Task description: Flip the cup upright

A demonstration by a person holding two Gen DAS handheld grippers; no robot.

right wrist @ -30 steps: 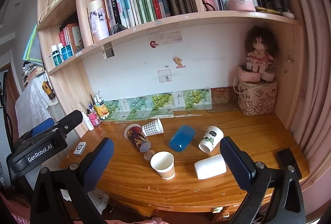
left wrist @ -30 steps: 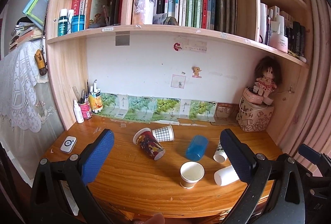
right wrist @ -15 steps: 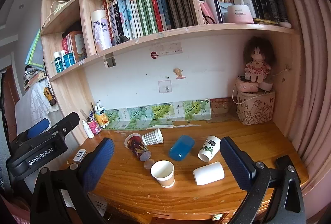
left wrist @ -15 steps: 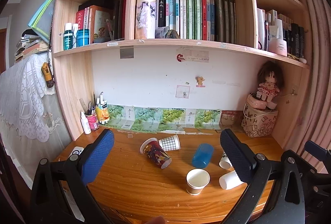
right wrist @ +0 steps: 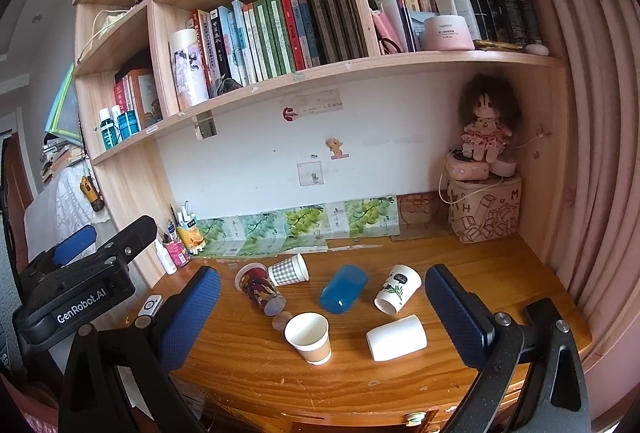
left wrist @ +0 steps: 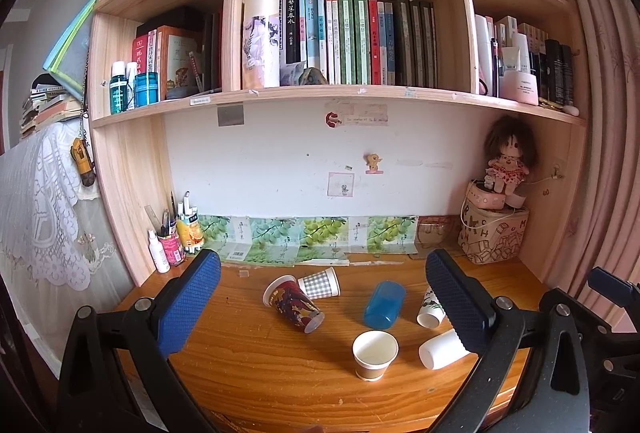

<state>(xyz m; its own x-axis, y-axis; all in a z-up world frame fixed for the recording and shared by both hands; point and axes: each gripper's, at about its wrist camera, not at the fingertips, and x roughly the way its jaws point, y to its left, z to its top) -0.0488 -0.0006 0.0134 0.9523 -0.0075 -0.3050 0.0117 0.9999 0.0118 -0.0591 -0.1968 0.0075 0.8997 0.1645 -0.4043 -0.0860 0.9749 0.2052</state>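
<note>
Several cups are on the wooden desk. A brown paper cup stands upright. Lying on their sides are a red patterned cup, a checked cup, a blue plastic cup, a white cup with a leaf print and a plain white cup. My left gripper is open and empty, held back above the desk's front. My right gripper is open and empty too, to the right of the left one.
A pen pot and bottles stand at the back left. A printed box with a doll sits at the back right. A small white device lies at the left edge. Bookshelves hang above; a curtain is on the right.
Both grippers have pulled back and tilted up, so the cups look smaller and lower and more shelf shows. No cup has moved.
</note>
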